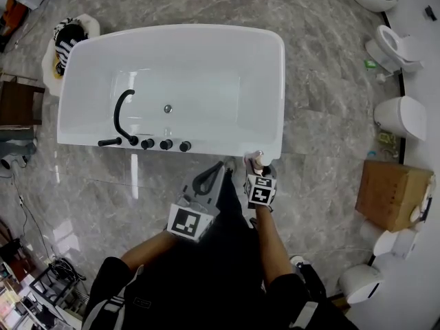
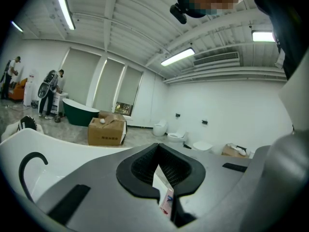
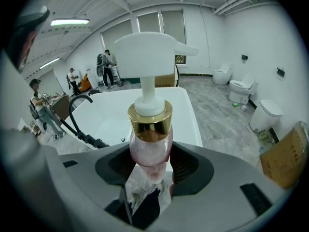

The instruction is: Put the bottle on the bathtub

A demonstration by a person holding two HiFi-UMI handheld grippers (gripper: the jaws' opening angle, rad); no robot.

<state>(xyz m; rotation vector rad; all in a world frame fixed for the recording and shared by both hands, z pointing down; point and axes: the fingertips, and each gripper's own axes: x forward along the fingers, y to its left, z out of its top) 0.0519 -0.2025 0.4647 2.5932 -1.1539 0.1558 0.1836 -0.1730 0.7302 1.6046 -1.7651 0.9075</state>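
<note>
Right claw [image 3: 150,167]: clenched on the bottle [image 3: 150,132], pads gripping the pink translucent body below the gold collar. In the right gripper view the bottle's long axis runs straight up the frame from the jaws. The white pump head is on top, with its spout pointing toward the right of the frame.

Head view: the same bottle [image 1: 256,159] is seen almost end-on from above, so its length is foreshortened. It sits in the right claw [image 1: 258,168] at the lower right corner of the white bathtub [image 1: 172,34]. Whether its base touches the rim cannot be determined from either view.

Left claw [image 2: 164,180]: jaws closed together with nothing between the pads. In the head view it [image 1: 220,170] lies just left of the right claw, over the grey marbled floor [image 1: 323,60].

Only the head view shows the black faucet [image 1: 124,112] at the tub's lower left and the cardboard box [image 1: 392,194] at the right. Only the gripper views show the ceiling lights [image 2: 178,57].
</note>
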